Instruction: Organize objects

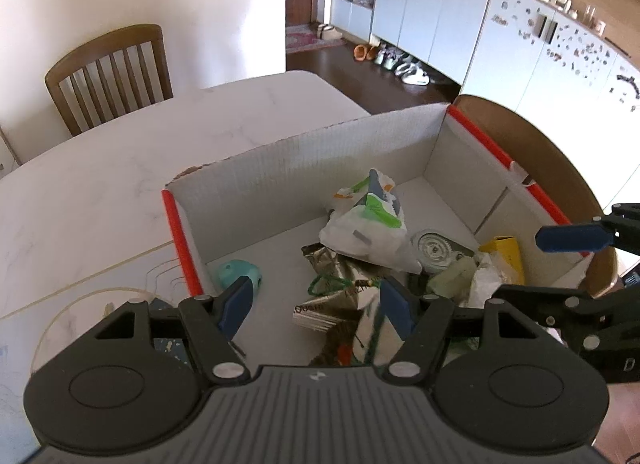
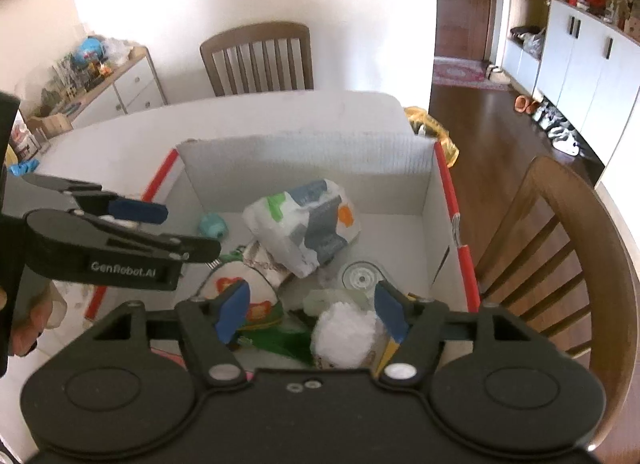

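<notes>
An open white cardboard box (image 1: 312,151) with red edges sits on the table. It holds a white plastic bag (image 1: 368,227) with green print, a teal object (image 1: 236,272), a clear tape dispenser (image 1: 434,250), a yellow carton (image 1: 506,254), foil wrappers (image 1: 332,264) and more clutter. My left gripper (image 1: 316,308) is open and empty above the box's near side. In the right wrist view my right gripper (image 2: 312,310) is open and empty above a crumpled white tissue (image 2: 346,334), with the box (image 2: 304,155), the bag (image 2: 304,223) and the left gripper (image 2: 160,227) ahead.
A white marble table (image 1: 120,167) carries the box. Wooden chairs stand at the far side (image 1: 108,71) and to the right (image 2: 568,264). A yellow bag (image 2: 432,123) lies beyond the box. White cabinets (image 1: 440,11) and shoes line the far wall.
</notes>
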Motion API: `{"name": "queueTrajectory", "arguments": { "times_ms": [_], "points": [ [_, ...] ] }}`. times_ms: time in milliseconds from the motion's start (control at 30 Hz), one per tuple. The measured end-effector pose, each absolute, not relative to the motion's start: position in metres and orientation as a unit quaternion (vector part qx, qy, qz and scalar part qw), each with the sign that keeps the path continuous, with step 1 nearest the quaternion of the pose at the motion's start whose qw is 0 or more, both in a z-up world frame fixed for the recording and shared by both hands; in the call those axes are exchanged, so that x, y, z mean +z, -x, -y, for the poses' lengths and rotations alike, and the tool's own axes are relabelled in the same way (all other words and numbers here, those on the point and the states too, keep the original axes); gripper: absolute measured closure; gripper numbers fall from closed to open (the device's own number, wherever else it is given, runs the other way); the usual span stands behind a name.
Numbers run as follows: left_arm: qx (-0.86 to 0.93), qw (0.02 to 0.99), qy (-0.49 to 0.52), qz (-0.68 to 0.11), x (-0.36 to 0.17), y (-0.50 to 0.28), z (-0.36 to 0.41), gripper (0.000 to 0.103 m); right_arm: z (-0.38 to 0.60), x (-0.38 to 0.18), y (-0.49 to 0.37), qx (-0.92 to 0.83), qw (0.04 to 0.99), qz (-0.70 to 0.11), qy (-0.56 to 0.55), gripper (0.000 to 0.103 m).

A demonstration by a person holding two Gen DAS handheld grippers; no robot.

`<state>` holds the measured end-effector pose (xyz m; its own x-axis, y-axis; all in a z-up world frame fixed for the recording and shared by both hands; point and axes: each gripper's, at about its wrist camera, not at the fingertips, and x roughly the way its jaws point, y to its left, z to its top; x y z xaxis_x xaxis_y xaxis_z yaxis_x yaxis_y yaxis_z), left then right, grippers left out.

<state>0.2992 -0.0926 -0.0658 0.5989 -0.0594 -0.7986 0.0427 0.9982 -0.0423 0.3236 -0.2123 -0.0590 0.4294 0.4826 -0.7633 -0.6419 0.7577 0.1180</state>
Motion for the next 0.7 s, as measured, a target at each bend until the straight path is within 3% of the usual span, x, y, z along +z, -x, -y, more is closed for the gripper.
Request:
{"name": "queueTrajectory", "arguments": {
  "times_ms": [533, 633, 700],
  "points": [
    [-0.058, 0.924, 0.012, -0.377, -0.021, -0.244, 0.079, 0.017, 0.216, -0.033, -0.282, 0.316, 0.874, -0.366, 0.048, 0.014],
    [-0.055, 0.928, 0.008, -0.368, -0.017, -0.236, 0.076, 0.003, 0.218, -0.031, -0.275, 0.314, 0.878, -0.36, 0.037, 0.008],
    [-0.057, 0.932, 0.009, -0.358, -0.014, -0.23, 0.074, 0.0, 0.221, -0.028, -0.27, 0.308, 0.885, -0.349, 0.027, 0.003]
  ]
}}
